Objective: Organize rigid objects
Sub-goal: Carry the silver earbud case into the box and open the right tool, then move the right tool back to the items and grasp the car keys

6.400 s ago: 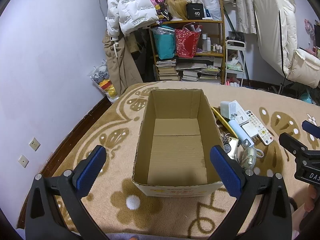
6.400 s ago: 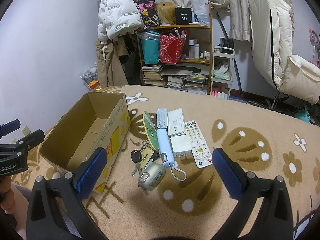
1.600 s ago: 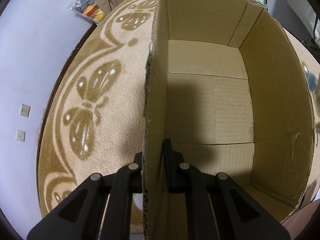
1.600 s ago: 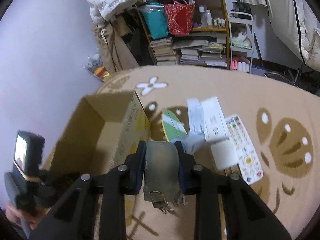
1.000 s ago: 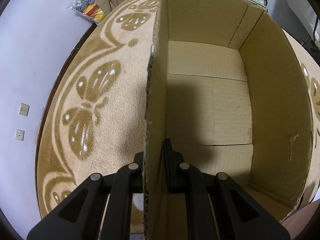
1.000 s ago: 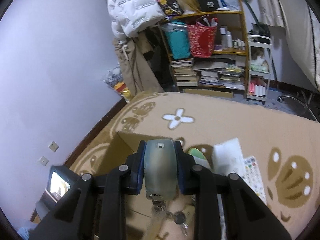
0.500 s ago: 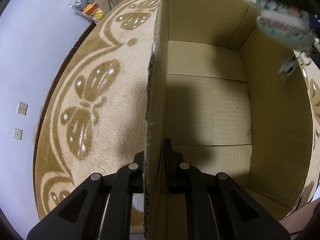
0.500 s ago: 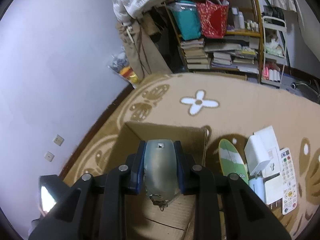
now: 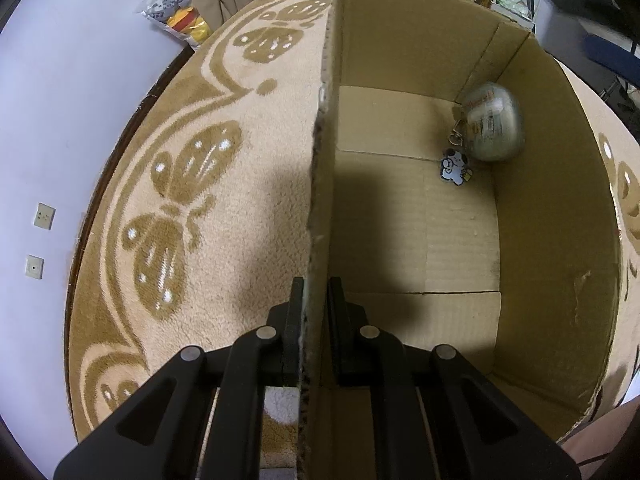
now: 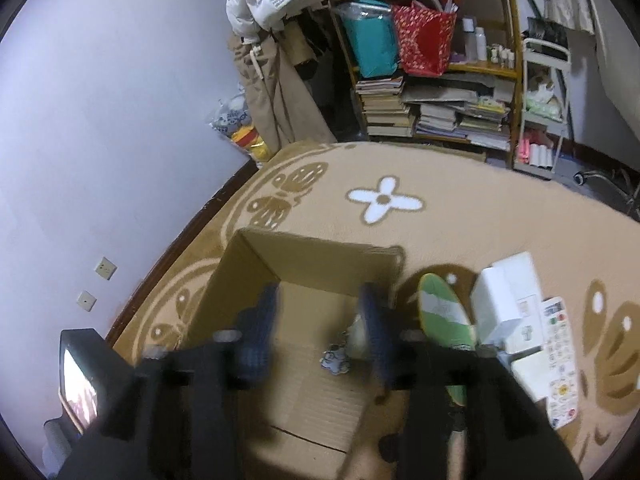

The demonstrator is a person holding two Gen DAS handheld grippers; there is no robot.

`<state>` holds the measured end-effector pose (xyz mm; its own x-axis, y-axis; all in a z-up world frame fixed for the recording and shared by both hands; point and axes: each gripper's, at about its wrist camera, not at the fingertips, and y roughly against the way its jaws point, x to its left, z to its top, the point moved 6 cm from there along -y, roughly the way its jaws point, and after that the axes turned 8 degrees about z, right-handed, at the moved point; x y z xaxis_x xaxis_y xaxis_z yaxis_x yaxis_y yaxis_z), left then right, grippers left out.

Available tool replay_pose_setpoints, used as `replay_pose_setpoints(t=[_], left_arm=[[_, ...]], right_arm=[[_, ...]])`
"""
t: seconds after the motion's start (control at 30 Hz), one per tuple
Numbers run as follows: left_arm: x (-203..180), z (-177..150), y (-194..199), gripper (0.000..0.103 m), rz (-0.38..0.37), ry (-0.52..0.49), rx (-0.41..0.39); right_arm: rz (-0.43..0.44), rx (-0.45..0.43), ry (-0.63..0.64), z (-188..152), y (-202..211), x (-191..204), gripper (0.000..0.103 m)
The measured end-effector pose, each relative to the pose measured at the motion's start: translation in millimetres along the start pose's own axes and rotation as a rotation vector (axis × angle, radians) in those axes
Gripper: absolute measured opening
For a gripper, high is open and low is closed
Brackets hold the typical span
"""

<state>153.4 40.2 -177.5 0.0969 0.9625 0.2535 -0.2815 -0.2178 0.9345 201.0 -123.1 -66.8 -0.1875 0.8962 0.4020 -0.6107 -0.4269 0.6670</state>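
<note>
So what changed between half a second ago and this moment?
The right hand-held gripper opened and let go of the silver keychain case, which dropped into the far right corner of the cardboard box, its dog charm beside it. The left hand-held gripper stayed clamped on the box's left wall; the box did not move.

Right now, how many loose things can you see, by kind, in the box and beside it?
Silver case, in the box: 1
Green board: 1
White boxes: 3
Remote: 1
Total: 6
</note>
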Motion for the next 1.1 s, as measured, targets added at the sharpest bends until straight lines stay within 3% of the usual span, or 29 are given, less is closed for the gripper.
replay_pose_setpoints(t=[0.17,0.63,1.1], left_arm=[[-0.1,0.4,0.9,0.009,-0.004,0.005,0.003],[-0.1,-0.1,0.2,0.01,0.0,0.003,0.002],[-1.4,-1.5,-1.0,0.01,-0.004,0.006,0.0]], right_arm=[[-0.031,-0.005,0.006,-1.8,18.1,-13.8,0.084],[-0.082,0.097,-0.149,-61.8,16.0,-92.4,0.084],[-0.055,0.177,-0.176,-111.1,-3.1,-97.8,0.082]])
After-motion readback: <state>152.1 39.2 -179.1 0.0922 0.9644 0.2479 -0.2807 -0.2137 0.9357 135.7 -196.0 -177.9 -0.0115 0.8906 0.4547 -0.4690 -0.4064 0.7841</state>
